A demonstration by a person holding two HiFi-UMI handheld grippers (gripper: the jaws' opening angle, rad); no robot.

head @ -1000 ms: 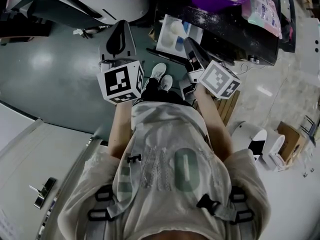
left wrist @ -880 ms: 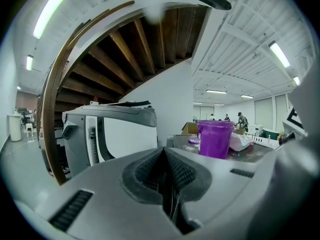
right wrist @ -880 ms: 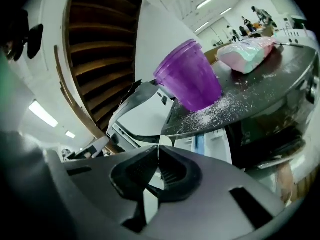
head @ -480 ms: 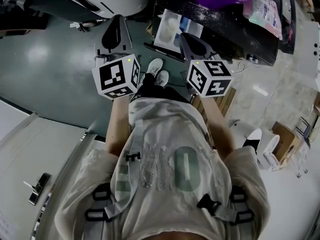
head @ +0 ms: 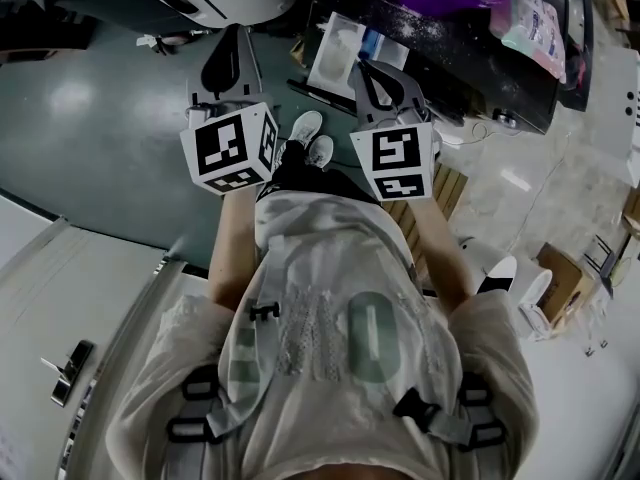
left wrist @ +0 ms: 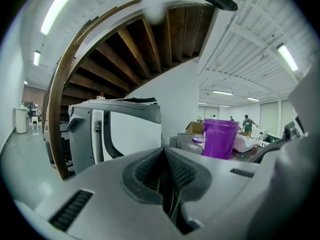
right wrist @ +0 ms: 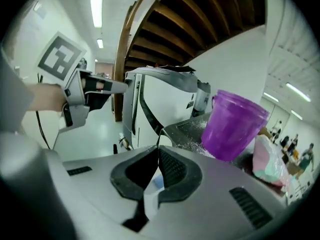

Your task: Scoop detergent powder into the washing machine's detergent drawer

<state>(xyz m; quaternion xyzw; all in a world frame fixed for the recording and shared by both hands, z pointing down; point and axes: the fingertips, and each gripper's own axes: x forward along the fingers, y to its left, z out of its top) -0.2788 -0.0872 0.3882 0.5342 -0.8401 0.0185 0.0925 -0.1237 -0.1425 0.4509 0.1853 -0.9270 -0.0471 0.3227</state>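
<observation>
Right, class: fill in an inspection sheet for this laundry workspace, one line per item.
Surface: dark table, dusted with white powder.
Job's things: purple tub on the table; washer beside it; white tray at the table's end, and I cannot tell whether it is the drawer.
Clutter: pink and green bag beside the tub.
Grippers: left hand-held gripper shut, empty; right hand-held gripper shut, with a pale strip in its gap that cannot be identified.
Cables: thin dark lead under the left hand-held gripper.
Surroundings: green floor; wooden stair underside overhead; people far off.
</observation>
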